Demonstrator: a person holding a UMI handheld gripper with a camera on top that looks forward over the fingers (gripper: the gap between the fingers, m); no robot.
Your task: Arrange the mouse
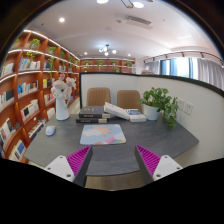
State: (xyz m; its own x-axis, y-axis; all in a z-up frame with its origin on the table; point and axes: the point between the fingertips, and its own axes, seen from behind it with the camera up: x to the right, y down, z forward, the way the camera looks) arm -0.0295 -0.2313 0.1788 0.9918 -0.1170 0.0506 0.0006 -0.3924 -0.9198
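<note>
My gripper [113,166] is open and empty, held above the near edge of a grey table [150,140]. Its magenta pads [80,160] stand wide apart. A colourful mouse pad [105,132] lies on the table just ahead of the fingers. A small pale rounded object, likely the mouse [50,130], sits on the table to the left, beyond the left finger and apart from the pad.
A stack of books [94,116] and a white object [136,116] lie beyond the pad. A white vase with flowers [62,103] stands at the back left, a potted plant [158,101] at the back right. Two chairs [112,97] and bookshelves [25,85] lie beyond.
</note>
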